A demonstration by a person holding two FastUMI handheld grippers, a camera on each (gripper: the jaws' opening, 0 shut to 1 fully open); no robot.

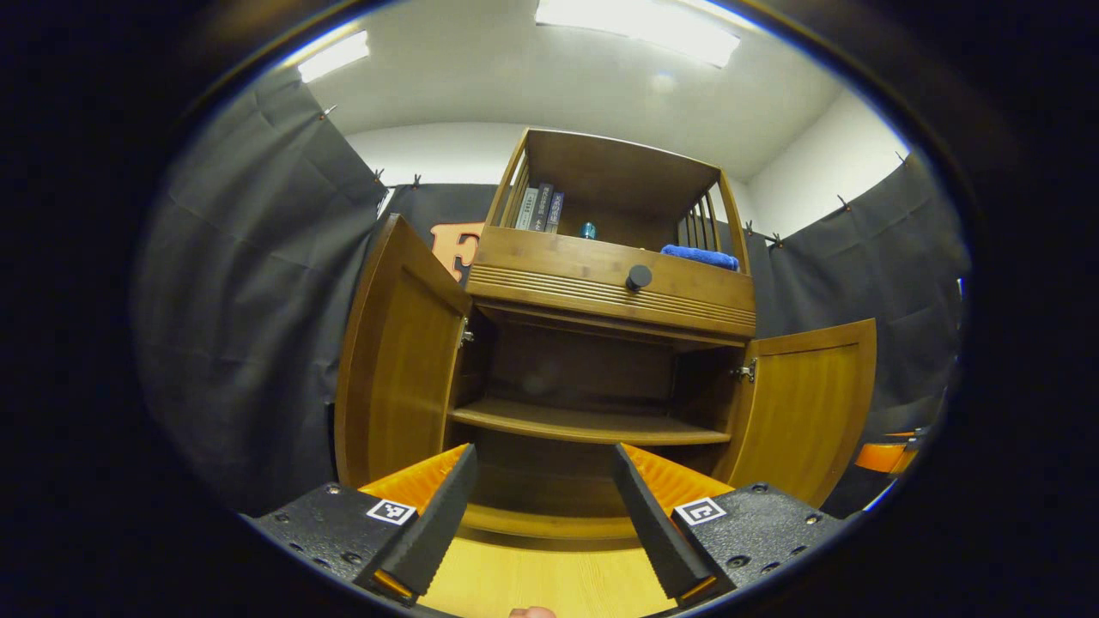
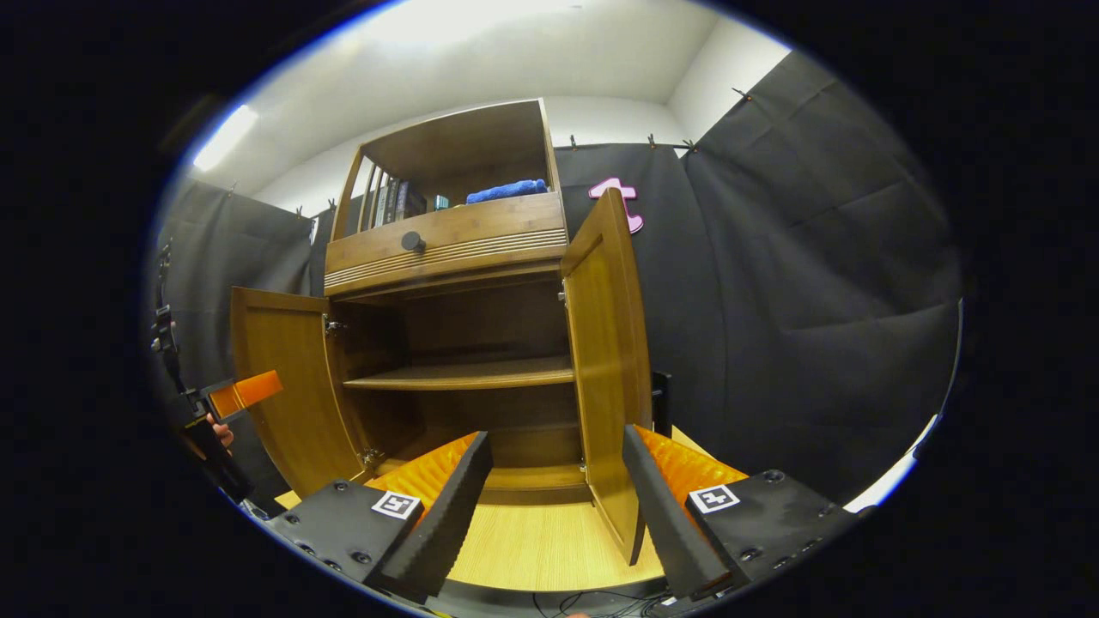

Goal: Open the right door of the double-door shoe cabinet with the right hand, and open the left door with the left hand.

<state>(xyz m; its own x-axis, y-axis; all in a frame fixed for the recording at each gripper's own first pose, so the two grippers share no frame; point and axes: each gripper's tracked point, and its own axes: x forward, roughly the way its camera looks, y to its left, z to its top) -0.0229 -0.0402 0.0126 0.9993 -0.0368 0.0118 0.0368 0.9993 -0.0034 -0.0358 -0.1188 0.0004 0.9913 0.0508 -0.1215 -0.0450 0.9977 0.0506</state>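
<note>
Both doors already swung out. Left gripper [image 1: 543, 515] is low and level, pointing straight into the shoe cabinet [image 1: 601, 283], fingers spread wide with nothing between them; the open lower bay and its shelf [image 1: 588, 423] sit dead ahead between the fingertips. Left door [image 1: 395, 360] stands upright ahead-left of this claw, long axis vertical, face turned inward toward the claw. Right door [image 1: 811, 403] is ahead-right, also upright, swung outward.

Right gripper [image 2: 556, 502] is also low, aimed at the cabinet from further right, fingers apart, gripping nothing. Right door [image 2: 608, 360] stands edge-on just ahead, its lower corner falling between the two fingers, contact unclear. Left door [image 2: 288, 378] is ahead-left; just beside it the other gripper [image 2: 232, 396], held by a hand [image 2: 221, 432]. Drawer knob [image 2: 413, 241] and blue cloth [image 2: 506, 190] are above.
</note>
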